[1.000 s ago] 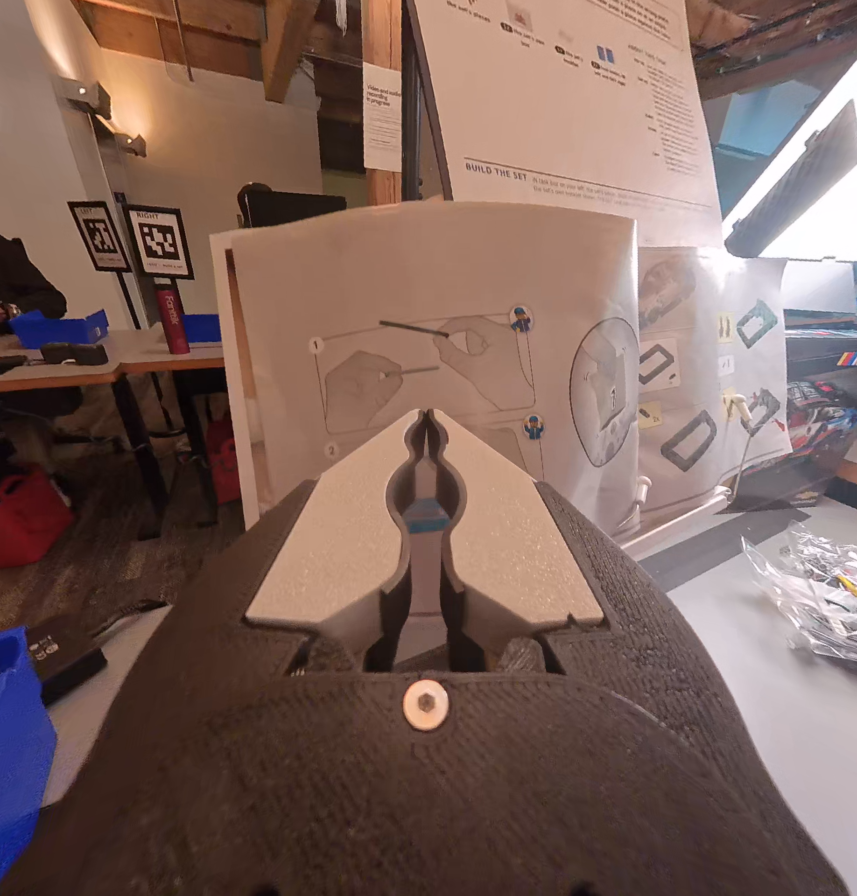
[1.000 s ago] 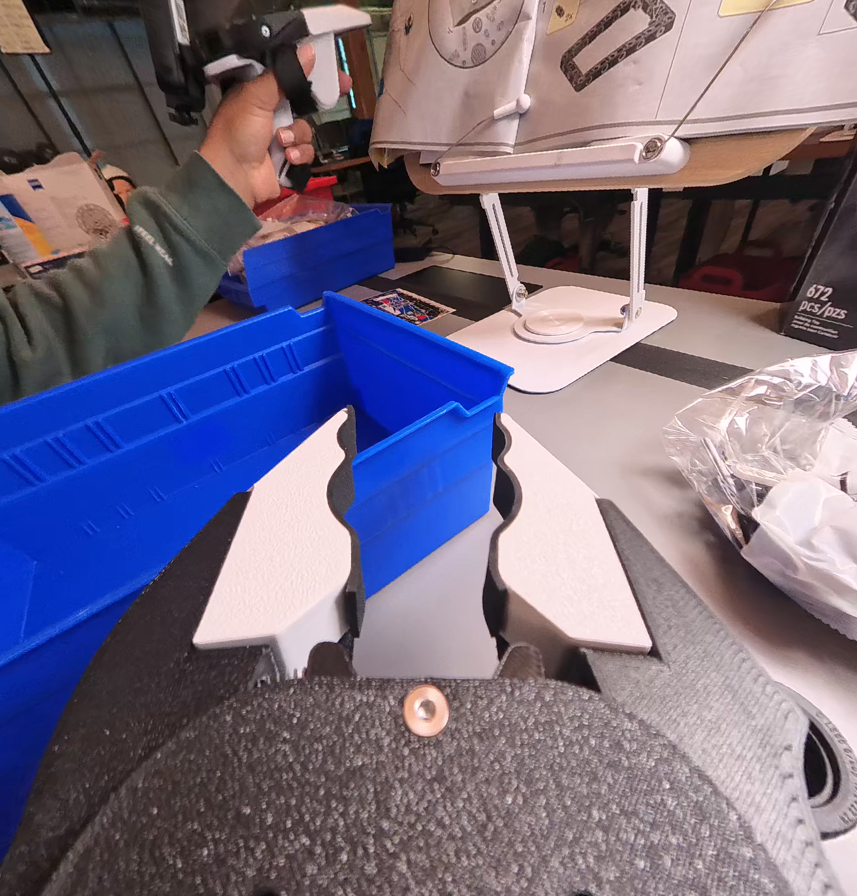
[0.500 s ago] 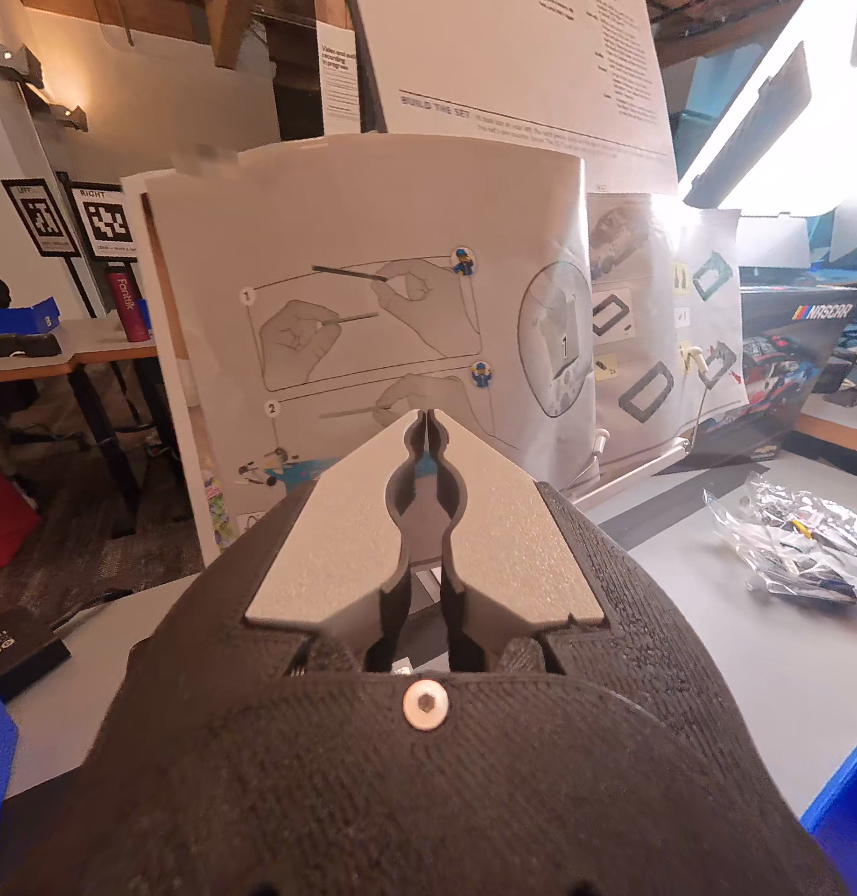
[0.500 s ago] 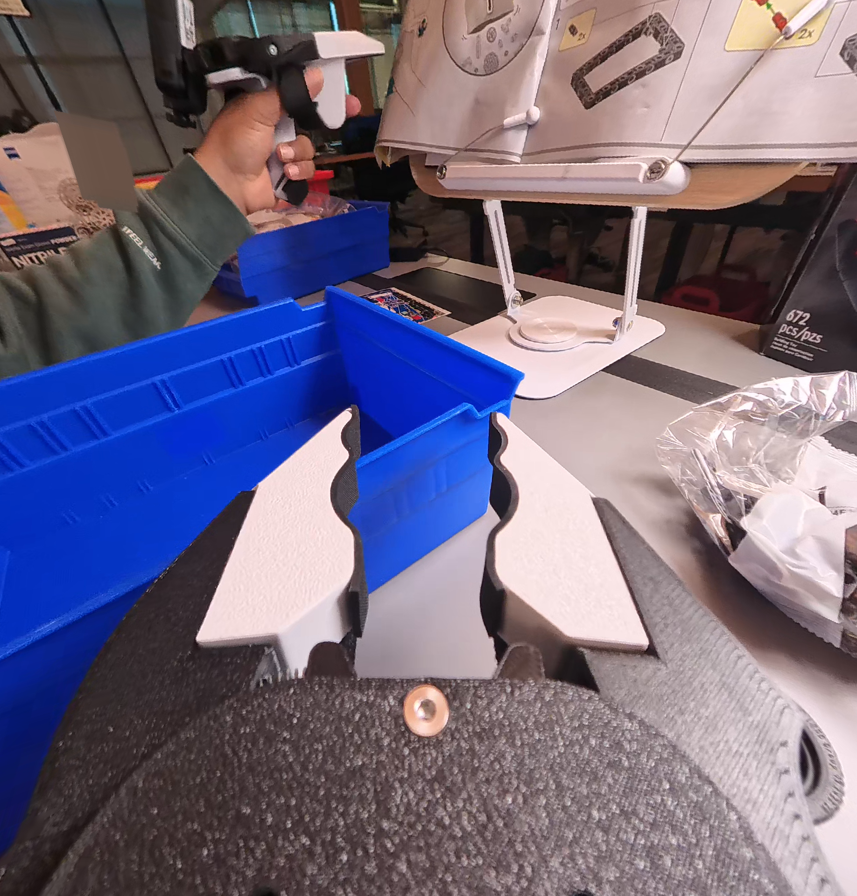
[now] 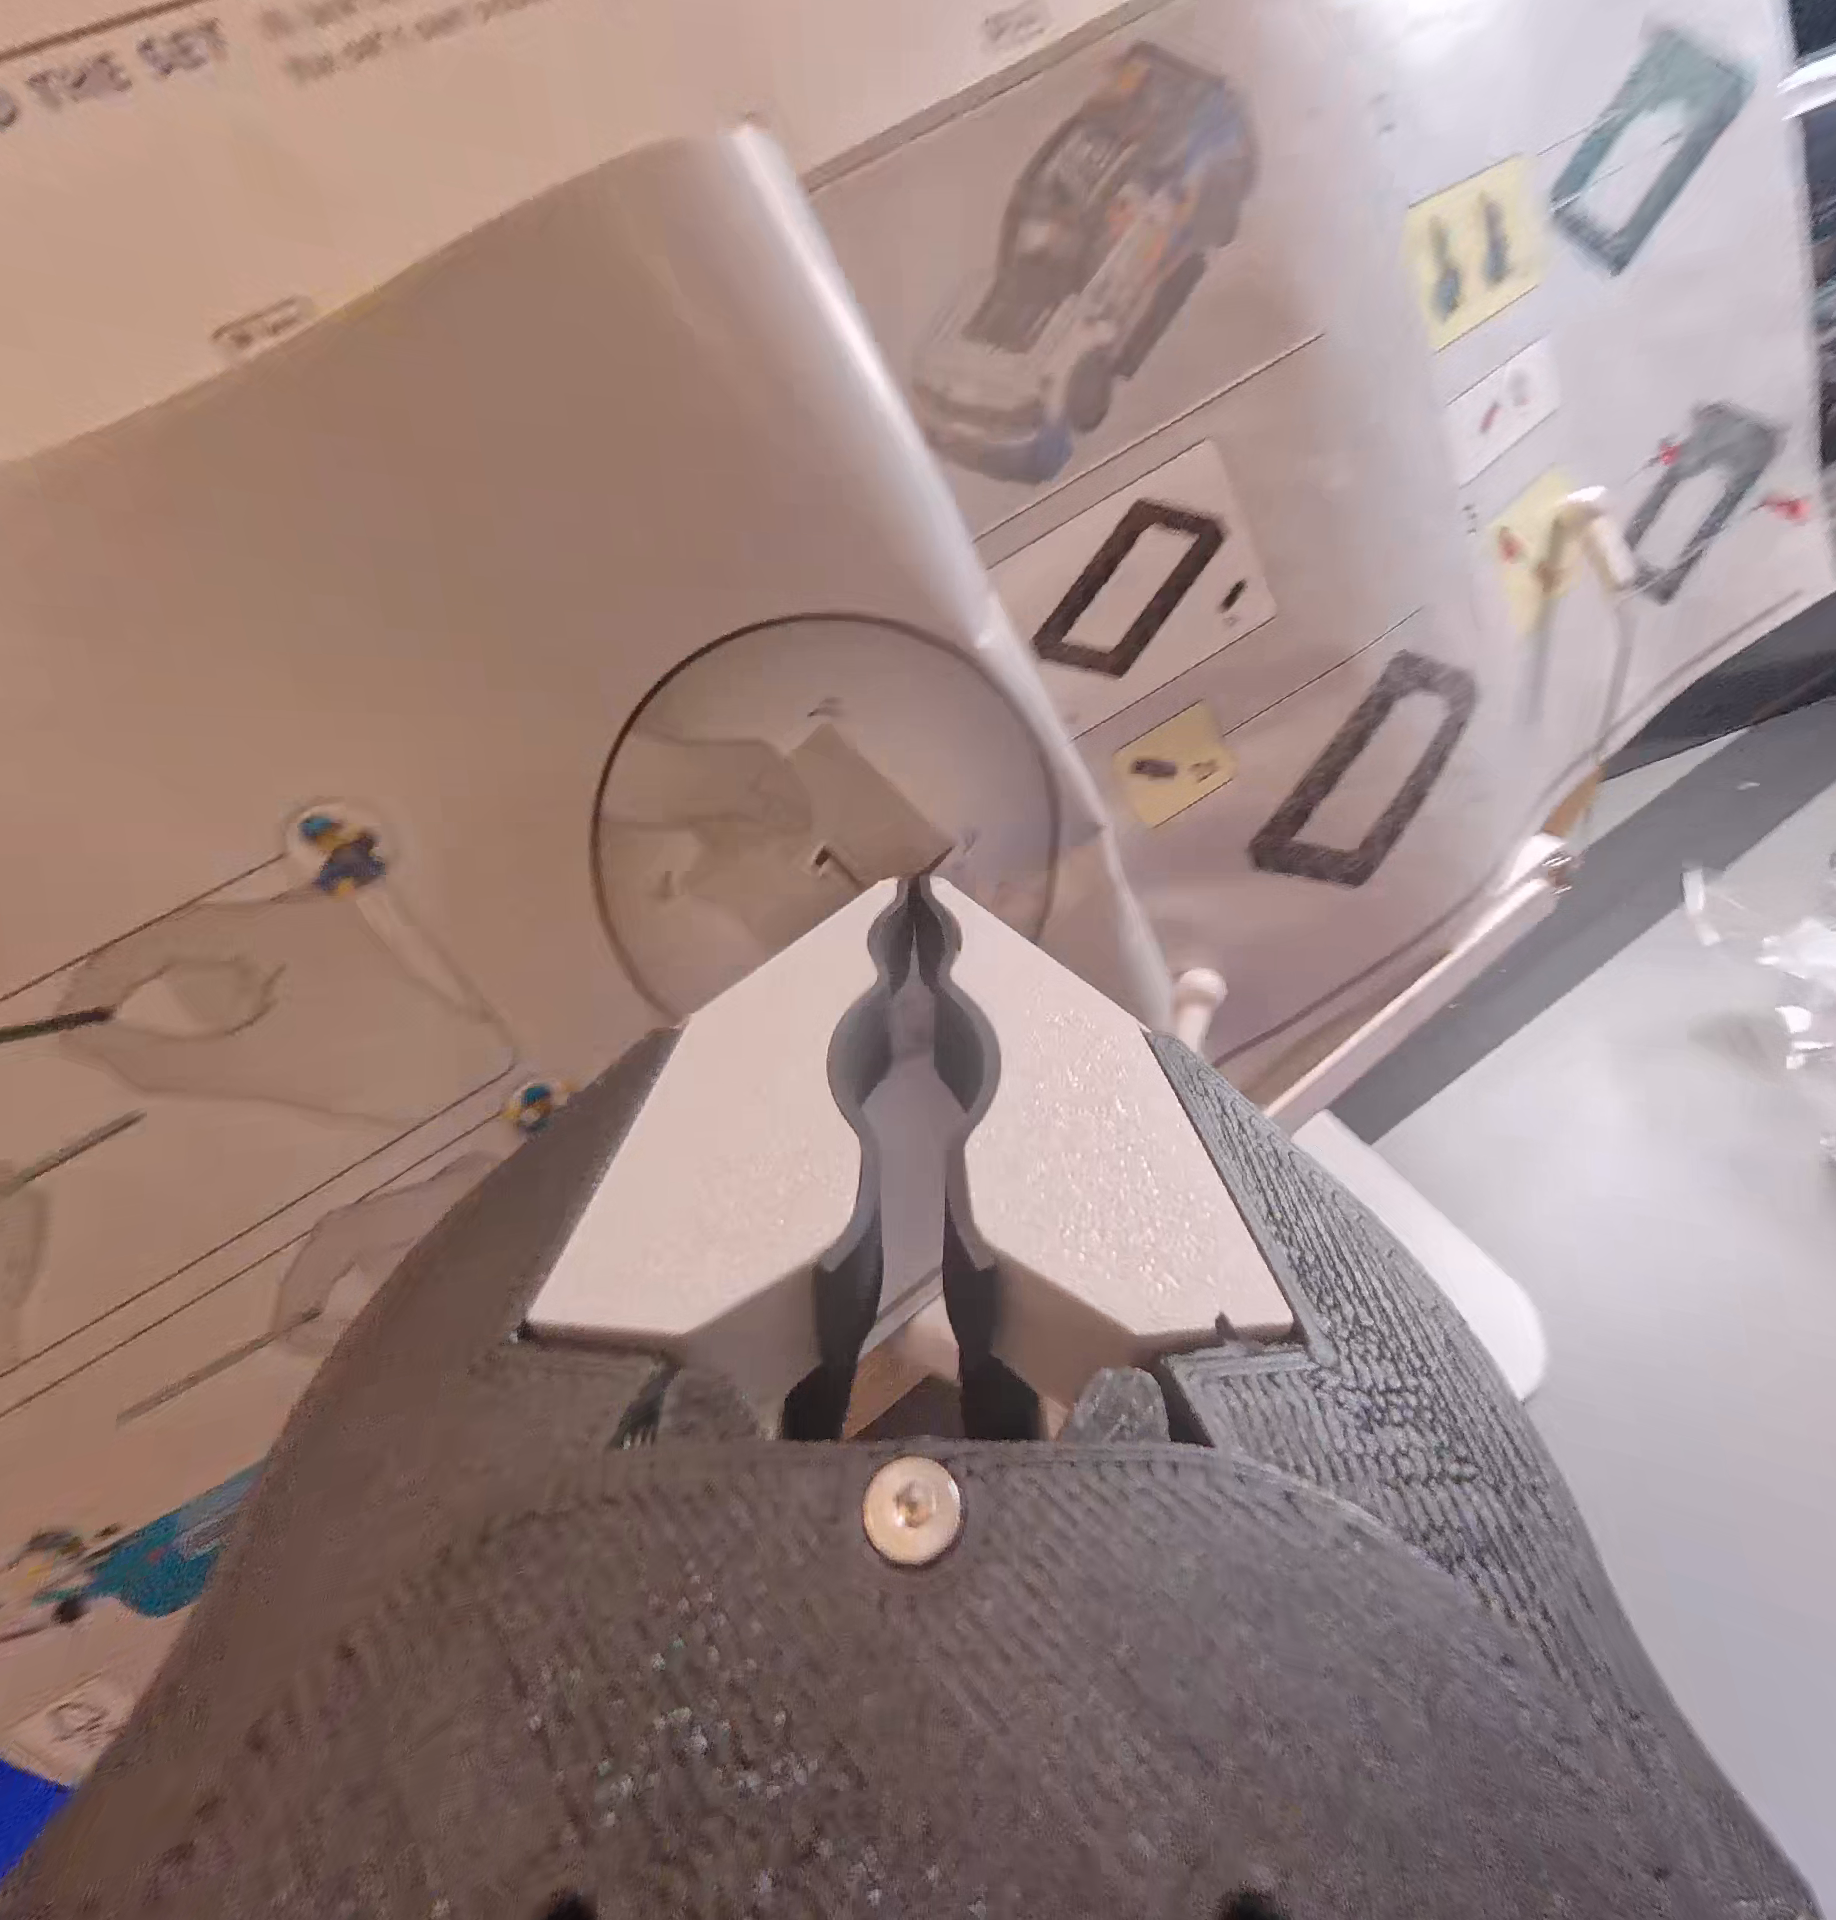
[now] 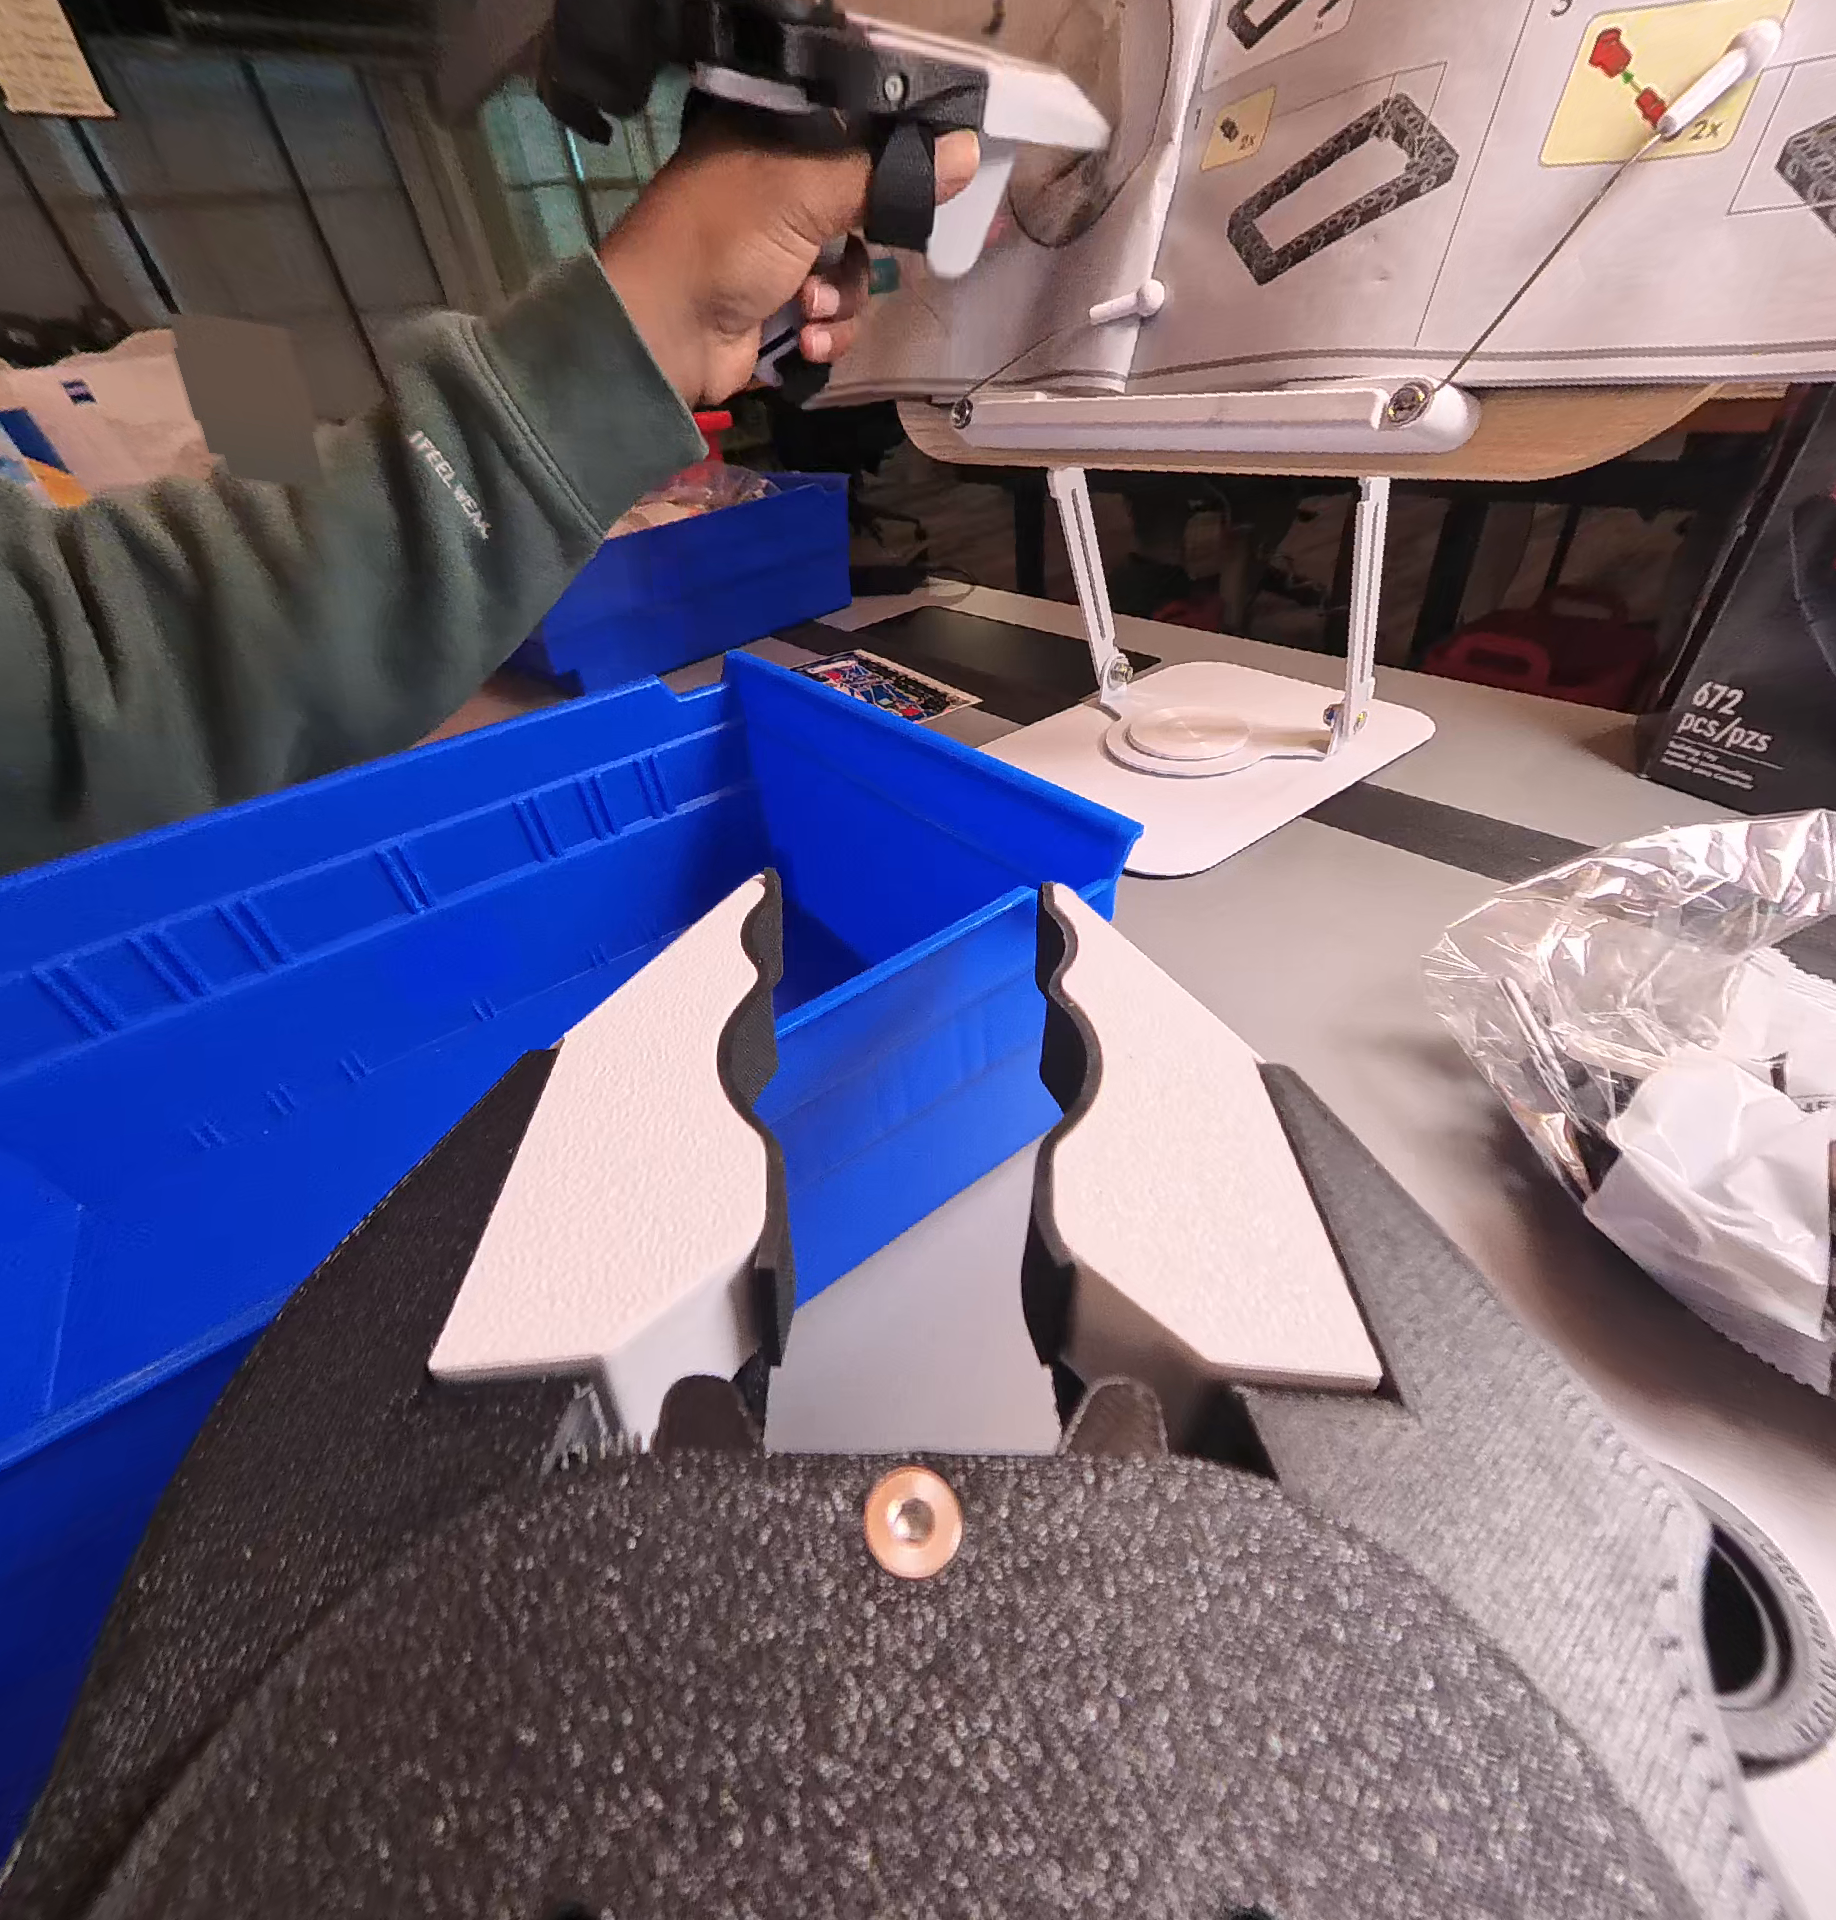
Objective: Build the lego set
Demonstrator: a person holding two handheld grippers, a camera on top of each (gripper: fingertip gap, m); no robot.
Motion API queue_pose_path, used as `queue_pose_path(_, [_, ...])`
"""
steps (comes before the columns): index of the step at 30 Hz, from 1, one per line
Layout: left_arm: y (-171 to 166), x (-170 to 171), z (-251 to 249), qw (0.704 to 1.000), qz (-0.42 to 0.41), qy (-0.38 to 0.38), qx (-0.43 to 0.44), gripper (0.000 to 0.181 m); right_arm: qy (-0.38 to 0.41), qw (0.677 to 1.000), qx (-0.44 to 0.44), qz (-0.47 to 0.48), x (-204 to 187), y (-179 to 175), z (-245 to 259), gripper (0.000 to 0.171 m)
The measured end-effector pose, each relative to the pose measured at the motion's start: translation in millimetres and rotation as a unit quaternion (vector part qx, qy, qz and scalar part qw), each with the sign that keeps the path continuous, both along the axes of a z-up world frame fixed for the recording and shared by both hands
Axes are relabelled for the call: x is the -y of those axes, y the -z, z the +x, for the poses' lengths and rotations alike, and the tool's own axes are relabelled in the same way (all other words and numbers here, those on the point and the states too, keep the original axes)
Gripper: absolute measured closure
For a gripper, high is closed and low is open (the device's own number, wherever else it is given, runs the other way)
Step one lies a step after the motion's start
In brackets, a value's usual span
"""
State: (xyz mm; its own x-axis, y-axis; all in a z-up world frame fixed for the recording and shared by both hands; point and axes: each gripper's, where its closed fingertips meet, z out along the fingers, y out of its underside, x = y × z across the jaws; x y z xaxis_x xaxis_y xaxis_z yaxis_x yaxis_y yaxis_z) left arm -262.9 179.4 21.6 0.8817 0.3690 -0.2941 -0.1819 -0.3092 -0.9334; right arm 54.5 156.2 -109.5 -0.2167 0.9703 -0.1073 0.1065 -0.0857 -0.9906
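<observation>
Evidently your left gripper, pinched shut at the booklet page, means to turn it; your right gripper waits spread and empty over the blue bin by the table's near edge.

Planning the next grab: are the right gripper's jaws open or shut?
Open. The right gripper shows a wide gap between its jaws, with the blue bin visible through it.

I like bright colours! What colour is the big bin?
The bin is bright blue, best seen in the right wrist view.
</observation>
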Motion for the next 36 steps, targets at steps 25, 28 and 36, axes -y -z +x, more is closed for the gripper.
queue_pose_path(25, [38, 55, -28, 0.993, 0.088, -0.079, 0.016, 0.181, 0.004, 0.999, -0.007, -0.037, -4, -2, 3, 0.125])
queue_pose_path(28, [38, 70, -37, 0.991, 0.104, -0.086, 0.019, 0.181, 0.012, 1.000, -0.008, -0.027, -5, 0, 2, 0.126])
queue_pose_path(36, [42, 110, -65, 0.986, 0.137, -0.096, 0.028, 0.181, 0.045, 0.999, -0.015, 0.006, -9, 2, -6, 0.126])
